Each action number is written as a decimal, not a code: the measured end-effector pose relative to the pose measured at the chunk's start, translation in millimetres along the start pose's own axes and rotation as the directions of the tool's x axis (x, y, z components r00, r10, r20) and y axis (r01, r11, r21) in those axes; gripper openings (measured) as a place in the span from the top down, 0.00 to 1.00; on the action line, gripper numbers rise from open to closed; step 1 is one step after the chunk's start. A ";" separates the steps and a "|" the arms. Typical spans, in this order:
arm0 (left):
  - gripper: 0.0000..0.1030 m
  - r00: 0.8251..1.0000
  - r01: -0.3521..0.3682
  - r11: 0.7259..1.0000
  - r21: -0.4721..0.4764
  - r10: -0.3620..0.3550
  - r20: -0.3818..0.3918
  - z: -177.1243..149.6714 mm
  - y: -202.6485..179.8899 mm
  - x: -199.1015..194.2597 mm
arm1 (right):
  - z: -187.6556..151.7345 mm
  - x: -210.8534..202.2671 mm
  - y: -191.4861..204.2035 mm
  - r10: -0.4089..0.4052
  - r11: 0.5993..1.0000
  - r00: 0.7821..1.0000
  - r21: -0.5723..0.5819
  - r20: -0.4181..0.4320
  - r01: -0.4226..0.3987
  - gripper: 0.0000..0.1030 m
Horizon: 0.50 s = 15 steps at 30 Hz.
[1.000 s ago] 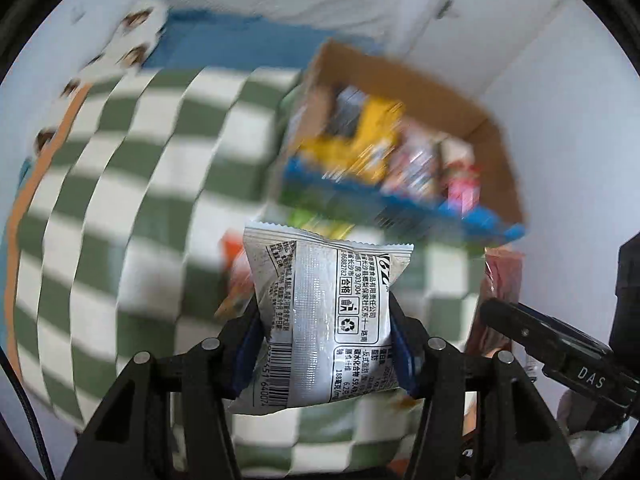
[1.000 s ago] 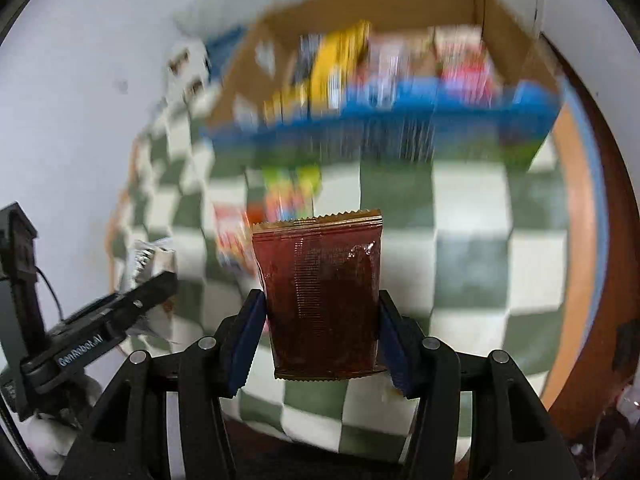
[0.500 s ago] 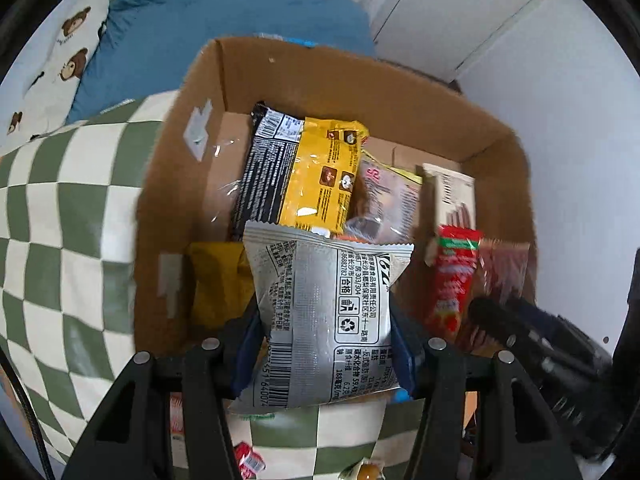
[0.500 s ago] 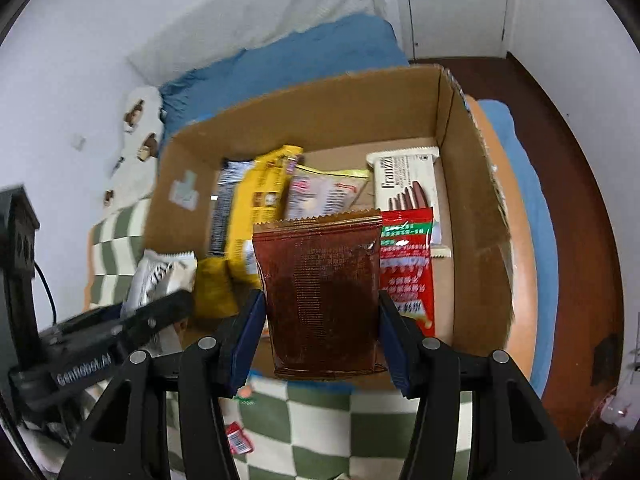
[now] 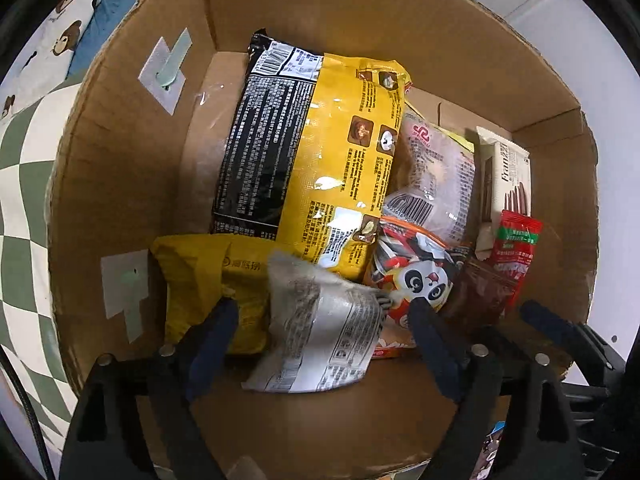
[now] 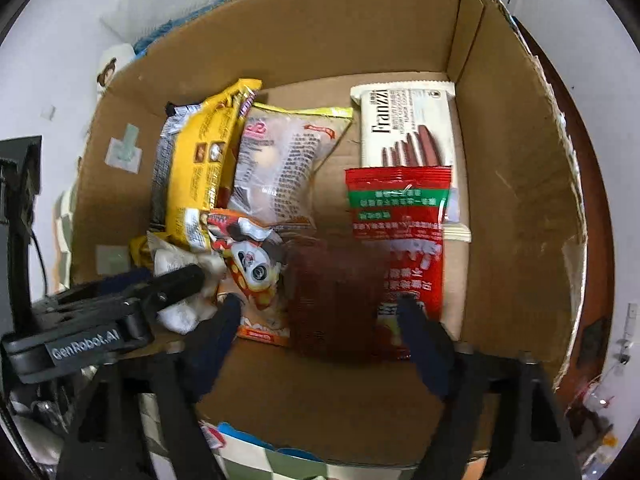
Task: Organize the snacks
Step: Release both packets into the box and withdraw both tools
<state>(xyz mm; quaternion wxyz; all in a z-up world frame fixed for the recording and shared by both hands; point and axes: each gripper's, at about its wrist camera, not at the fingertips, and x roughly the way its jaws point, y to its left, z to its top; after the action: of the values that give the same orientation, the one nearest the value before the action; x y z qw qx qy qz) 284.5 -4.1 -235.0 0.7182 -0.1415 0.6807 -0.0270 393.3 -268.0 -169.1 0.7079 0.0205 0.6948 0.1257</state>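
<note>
Both grippers hang over an open cardboard box (image 5: 120,184) of snacks, also in the right wrist view (image 6: 516,200). My left gripper (image 5: 324,316) is open; the silver packet (image 5: 320,332) is loose between its fingers, blurred, dropping into the box's near left. My right gripper (image 6: 320,310) is open; the dark red packet (image 6: 336,304) is blurred and loose between its fingers, over the box floor. It also shows in the left wrist view (image 5: 480,292). The left gripper's fingers (image 6: 176,280) show at the left of the right wrist view.
Inside the box lie a large yellow-black bag (image 5: 312,152), a small yellow packet (image 5: 200,276), a panda packet (image 5: 420,276), a pale pink bag (image 6: 280,164), a white Franzzi pack (image 6: 408,128) and a red-green packet (image 6: 400,224). A green checked cloth (image 5: 20,184) lies under the box.
Both grippers have moved closer over the box and opened. The silver packet and the dark red packet have left the jaws and are falling into the box.
</note>
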 end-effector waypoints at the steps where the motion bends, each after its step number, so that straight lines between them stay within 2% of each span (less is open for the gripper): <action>1: 0.15 1.000 -0.001 1.000 0.000 0.001 0.004 -0.6 -0.2 -1.0 | -0.4 -0.1 -1.1 0.005 1.000 1.000 0.002 -0.003 -0.005 0.15; 8: 0.15 0.997 -0.044 0.999 0.014 0.043 0.071 -9.1 -7.9 -17.8 | -7.5 -13.9 -3.4 -0.028 1.000 0.999 -0.011 0.024 0.028 0.14; 12: 0.15 0.984 -0.087 0.996 0.033 0.081 0.157 -20.5 -14.7 -43.2 | -18.4 -34.5 -7.2 -0.062 0.998 0.995 -0.015 0.072 0.064 0.14; 15: 0.15 0.968 -0.112 0.993 0.047 0.098 0.232 -34.5 -19.2 -63.5 | -25.1 -48.0 -7.3 -0.082 0.996 0.990 -0.015 0.116 0.085 0.14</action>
<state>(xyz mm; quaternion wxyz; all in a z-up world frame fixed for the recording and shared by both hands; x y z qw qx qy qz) 248.8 -13.5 -169.9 0.7962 -0.0861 0.5989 0.0073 369.4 -288.6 -124.4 0.7515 -0.0084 0.6519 0.1013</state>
